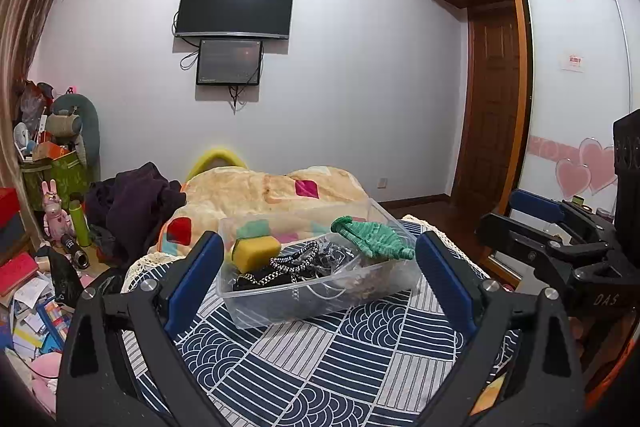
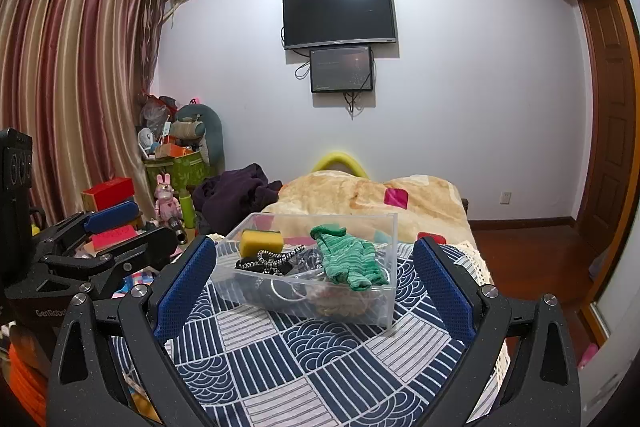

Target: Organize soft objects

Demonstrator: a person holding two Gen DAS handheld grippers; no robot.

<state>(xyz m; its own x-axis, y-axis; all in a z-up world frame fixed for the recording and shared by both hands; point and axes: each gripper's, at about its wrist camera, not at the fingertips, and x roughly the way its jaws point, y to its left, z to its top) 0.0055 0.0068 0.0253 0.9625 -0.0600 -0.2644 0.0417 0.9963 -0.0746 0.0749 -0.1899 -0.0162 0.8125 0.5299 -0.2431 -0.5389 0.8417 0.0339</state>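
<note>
The left gripper [image 1: 320,269] holds its jaws wide apart with nothing between the blue pads, and the right gripper [image 2: 314,281] does the same; both hang above the patterned cloth [image 1: 320,359], apart from everything on it. Each one shows at the edge of the other's view, the right gripper at the right side of the left wrist view and the left gripper at the left side of the right wrist view.

Framed between both pairs of jaws stands a clear plastic box [image 2: 352,311] on the navy and white cloth. Inside it, a yellow sponge [image 2: 261,242] with a green top layer lies at the far left corner. Next to the sponge sits a tangle of black and white cords [image 2: 268,261]. A green knitted piece [image 2: 348,259] drapes over the box's right part, lying on the other contents. Under it are some pale items that cannot be made out through the plastic.

Beyond the box lies a beige blanket [image 2: 360,195] with coloured squares, and a dark purple garment [image 2: 236,195] is heaped to its left. On the far wall hang a television [image 2: 339,14] and a smaller screen [image 2: 341,69] just below it. Striped curtains [image 2: 76,87] cover the left wall, with a cluttered pile of boxes and toys near their foot.
</note>
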